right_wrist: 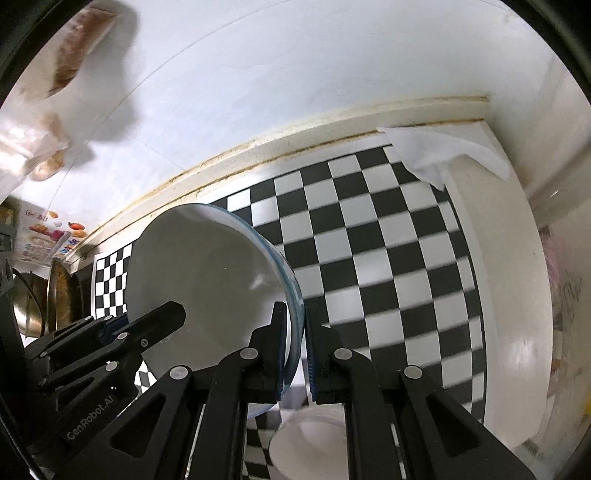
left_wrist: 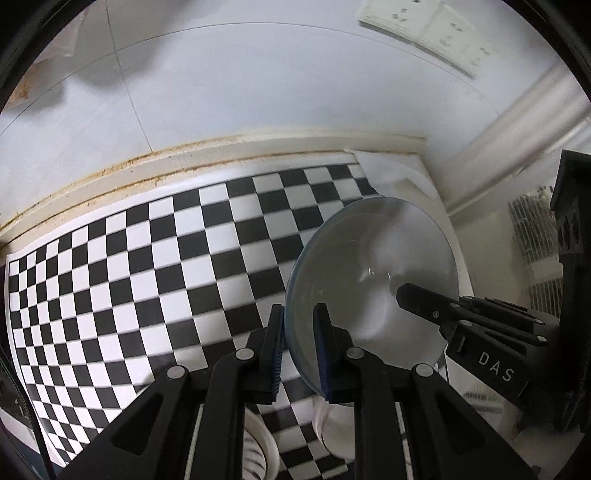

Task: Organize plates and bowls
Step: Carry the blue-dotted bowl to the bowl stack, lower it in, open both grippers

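Note:
A white bowl with a bluish rim (left_wrist: 369,273) hangs tilted above the checkered mat (left_wrist: 147,266), held from both sides. My left gripper (left_wrist: 299,314) is shut on its near rim, one pad inside and one outside. My right gripper (left_wrist: 406,297) grips the opposite rim, with one finger reaching into the bowl. In the right wrist view the same bowl (right_wrist: 207,269) sits left of centre. My right gripper (right_wrist: 295,310) is shut on its edge, and my left gripper (right_wrist: 173,314) comes in from the lower left. Below lies another white bowl (right_wrist: 310,435).
A striped dish (left_wrist: 258,446) and a white bowl (left_wrist: 336,428) lie under the fingers. A white cloth (right_wrist: 436,158) lies at the mat's far right corner. Wall sockets (left_wrist: 424,29) sit high on the tiled wall. A metal pan (right_wrist: 33,306) stands at the left, and a wire rack (left_wrist: 532,229) at the right.

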Demonstrator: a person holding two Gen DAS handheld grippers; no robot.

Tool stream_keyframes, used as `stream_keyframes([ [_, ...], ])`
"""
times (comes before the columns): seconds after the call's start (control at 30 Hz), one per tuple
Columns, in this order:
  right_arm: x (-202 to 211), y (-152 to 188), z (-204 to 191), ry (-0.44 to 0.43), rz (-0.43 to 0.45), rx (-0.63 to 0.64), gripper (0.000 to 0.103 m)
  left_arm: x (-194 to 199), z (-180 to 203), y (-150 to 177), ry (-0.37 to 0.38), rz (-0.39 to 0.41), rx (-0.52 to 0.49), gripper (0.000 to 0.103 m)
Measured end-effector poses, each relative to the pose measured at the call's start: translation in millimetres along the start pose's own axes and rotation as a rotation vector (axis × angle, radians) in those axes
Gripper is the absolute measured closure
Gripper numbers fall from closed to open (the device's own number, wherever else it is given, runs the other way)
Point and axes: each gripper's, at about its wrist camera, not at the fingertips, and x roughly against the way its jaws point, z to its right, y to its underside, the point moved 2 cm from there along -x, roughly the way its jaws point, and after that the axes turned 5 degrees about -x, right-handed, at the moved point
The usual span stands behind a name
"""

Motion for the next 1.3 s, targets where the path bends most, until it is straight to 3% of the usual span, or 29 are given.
stream_keyframes([
  [0.33, 29, 76, 21, 0.003, 0.022, -0.041, 0.092, 18, 33, 60, 0.014, -0.005, -0.066, 0.089],
  [0.7, 12, 142, 62, 0.023, -0.035, -0.109, 0.092, -14, 57, 102, 0.035, -0.099, -0.102, 0.089],
  [1.0, -16, 158, 81, 0.052, -0.088, -0.133, 0.092, -54, 62, 117, 0.040, -0.193, -0.102, 0.089],
  [1.3, -41, 159, 88, 0.055, -0.134, -0.153, 0.091, -73, 59, 112, 0.019, -0.227, -0.115, 0.089],
])
